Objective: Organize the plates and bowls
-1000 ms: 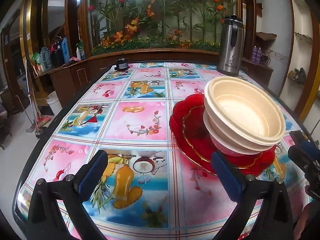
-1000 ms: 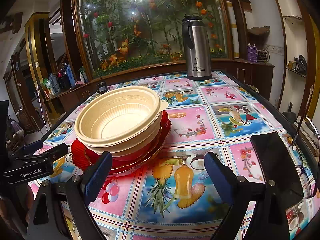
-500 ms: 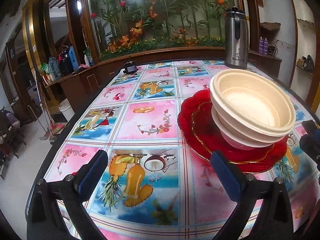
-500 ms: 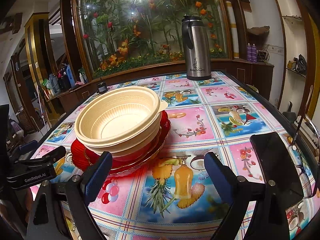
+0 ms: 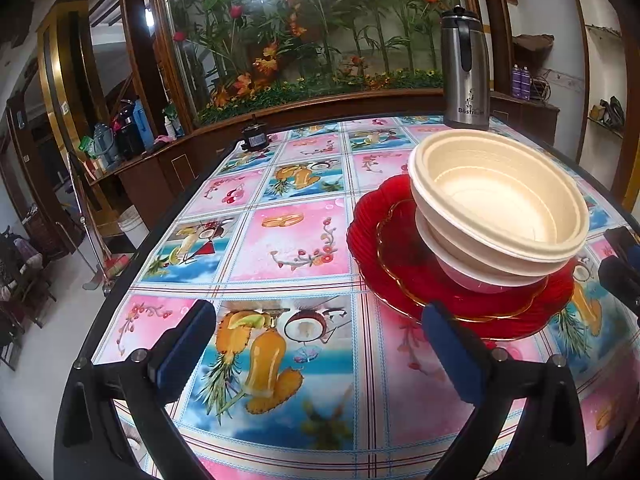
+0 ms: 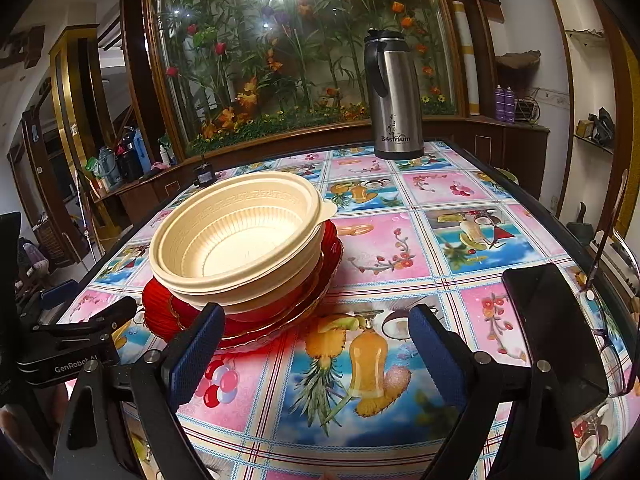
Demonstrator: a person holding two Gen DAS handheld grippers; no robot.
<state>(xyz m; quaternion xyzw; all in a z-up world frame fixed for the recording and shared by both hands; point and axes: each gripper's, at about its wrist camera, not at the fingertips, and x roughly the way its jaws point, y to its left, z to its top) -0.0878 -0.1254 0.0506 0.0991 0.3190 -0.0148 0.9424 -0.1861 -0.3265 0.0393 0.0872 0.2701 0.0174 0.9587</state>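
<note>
Hovering over the near edge of the surface (image 5: pixel 288 240), both tools spread wide and gripping nothing: left tool (image 5: pixel 316 340) and right tool (image 6: pixel 316 344) each show two blue-padded fingers with only bare tablecloth between them.

Stack sits mid-surface, toward the right side in the left view and toward the left side in the right view. Count: two cream bowls (image 5: pixel 500 196) nested, tilted, sitting on one more pale bowl whose base shows below; under those, two red plates (image 5: pixel 372 240), the upper one gold-rimmed. Exact plate count is hard to confirm from the edges.

Open room: large clear stretch of tablecloth left of the stack in the left view, and right of it in the right view. Dark surface rim runs along both sides.

One steel thermos jug (image 6: pixel 394 96) stands upright at the far edge, well apart from the stack, lettered "Bestrium". One small dark object (image 5: pixel 254 138) at the far left corner. One black phone (image 6: pixel 556 336) lies at the near right, eyeglasses (image 6: pixel 612 344) just beside it. Left tool body reads "GenRobot.AI" in the right view.
</note>
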